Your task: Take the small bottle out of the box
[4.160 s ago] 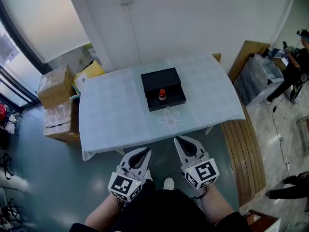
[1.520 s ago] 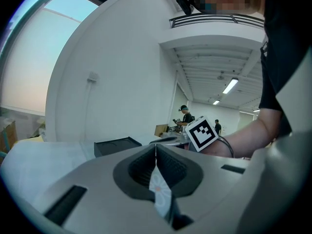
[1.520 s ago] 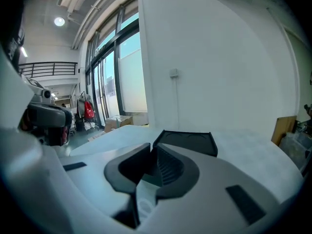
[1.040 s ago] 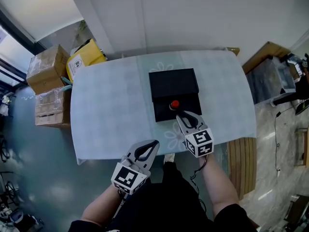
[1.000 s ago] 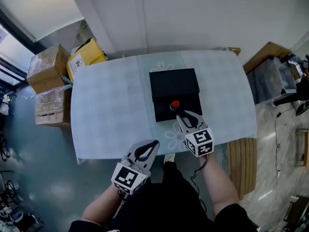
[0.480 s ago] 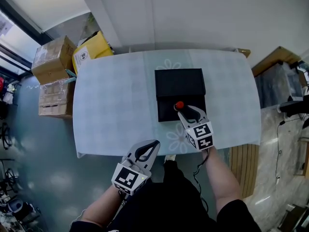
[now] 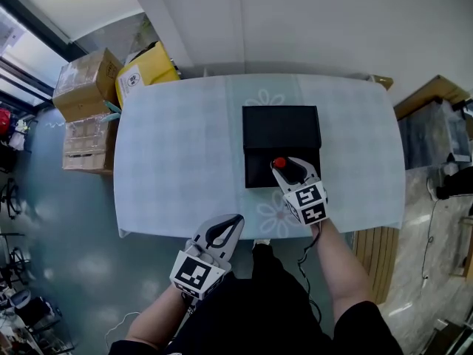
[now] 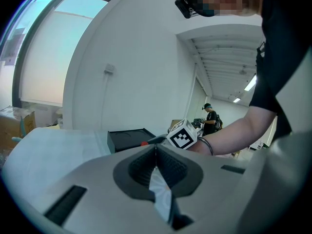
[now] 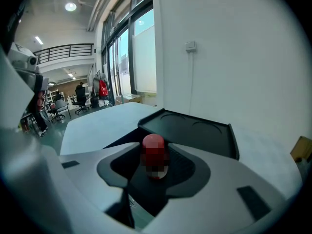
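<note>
Right gripper (image 7: pixel 283 167) jaws, just been opening, stand wide around small bottle (image 9: pixel 154 147) in box (image 7: pixel 281 128), pads clear; left gripper (image 8: pixel 156 152) closed, empty.

Head view: lit brightly and evenly by daylight. Shows sheen and pale reflections on floor (image 7: pixel 52 235) at left. Bows table (image 7: pixel 185 146) edges through wide lens. Loses nearly all detail in black box (image 7: pixel 281 124). Both gripper views: cut off to black at corners, curved strongly toward rim, soft in nearest foreground. Left gripper view: washed pale at window (image 8: pixel 39 57), flared at strip light (image 8: pixel 251 84) in far hall. Right gripper view: blown out at lamp (image 9: pixel 70 7), brightest along glazing (image 9: pixel 141 57) at left, sharp in mid-distance.
</note>
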The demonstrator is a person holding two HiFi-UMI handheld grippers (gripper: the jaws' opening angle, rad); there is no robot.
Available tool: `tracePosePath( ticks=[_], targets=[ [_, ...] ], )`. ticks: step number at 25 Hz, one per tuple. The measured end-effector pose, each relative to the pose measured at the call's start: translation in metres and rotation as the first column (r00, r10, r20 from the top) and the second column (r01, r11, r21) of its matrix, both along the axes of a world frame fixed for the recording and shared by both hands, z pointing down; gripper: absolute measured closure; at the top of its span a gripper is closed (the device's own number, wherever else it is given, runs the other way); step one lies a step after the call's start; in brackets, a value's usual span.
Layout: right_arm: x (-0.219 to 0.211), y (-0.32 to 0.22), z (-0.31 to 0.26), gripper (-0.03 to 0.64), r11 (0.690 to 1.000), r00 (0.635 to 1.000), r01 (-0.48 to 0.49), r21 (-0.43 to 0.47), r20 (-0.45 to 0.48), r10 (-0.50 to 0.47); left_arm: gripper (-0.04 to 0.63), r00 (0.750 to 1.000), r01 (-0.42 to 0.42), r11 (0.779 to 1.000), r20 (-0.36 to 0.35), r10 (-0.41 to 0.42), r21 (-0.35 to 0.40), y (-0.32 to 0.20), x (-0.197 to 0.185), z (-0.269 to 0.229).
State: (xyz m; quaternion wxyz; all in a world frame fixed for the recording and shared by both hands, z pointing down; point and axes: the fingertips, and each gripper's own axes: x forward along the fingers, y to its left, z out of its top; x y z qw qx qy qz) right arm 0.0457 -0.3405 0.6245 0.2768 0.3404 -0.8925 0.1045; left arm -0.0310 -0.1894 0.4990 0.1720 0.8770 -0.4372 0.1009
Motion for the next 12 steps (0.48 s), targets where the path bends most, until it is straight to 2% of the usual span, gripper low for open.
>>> tracePosePath(
  ticks=[12],
  targets=[
    [-0.0091, -0.0081, 0.0029, 0.443, 0.998, 0.999, 0.043, 0.046, -0.010, -0.042, 0.566, 1.000, 0.019, 0.999, 0.005, -0.019, -0.031, -0.0063, 0.0007, 0.0085]
  ],
)
